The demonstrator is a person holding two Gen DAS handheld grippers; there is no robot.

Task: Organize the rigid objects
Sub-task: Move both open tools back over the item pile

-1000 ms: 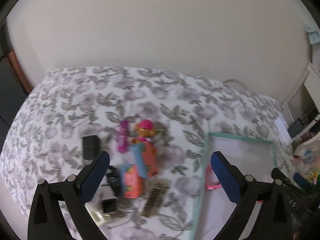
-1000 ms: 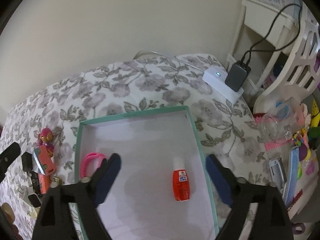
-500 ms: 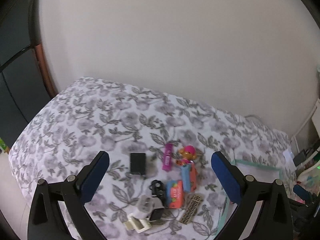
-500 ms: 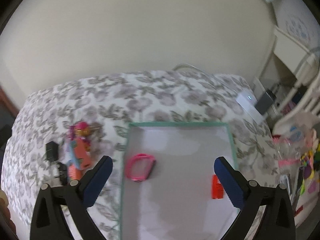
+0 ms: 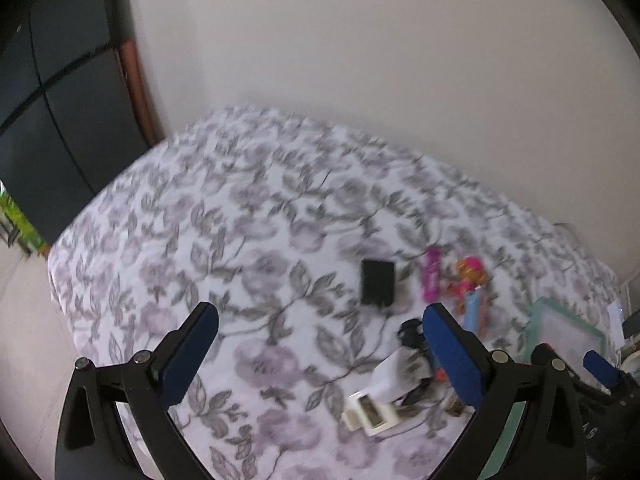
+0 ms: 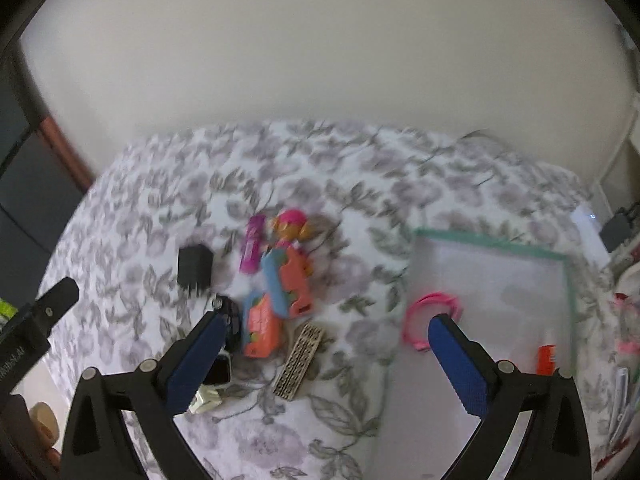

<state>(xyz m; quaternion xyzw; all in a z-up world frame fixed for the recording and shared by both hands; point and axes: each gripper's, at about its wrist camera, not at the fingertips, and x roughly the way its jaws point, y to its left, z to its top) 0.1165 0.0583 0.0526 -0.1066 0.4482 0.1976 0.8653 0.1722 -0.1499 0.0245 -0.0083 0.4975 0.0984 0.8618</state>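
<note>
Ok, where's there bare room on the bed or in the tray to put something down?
In the tray, the middle and far end are free, between the pink bracelet and the orange bottle. On the bedspread, the wide stretch left of the black adapter is bare. It is crowded where the toys and chargers cluster beside the tray.

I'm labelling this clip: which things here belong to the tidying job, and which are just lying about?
Job:
tray
pink band
orange bottle
black box
pink tube
doll
orange toy
beige comb

Lying about:
bedspread
white charger
wall
</note>
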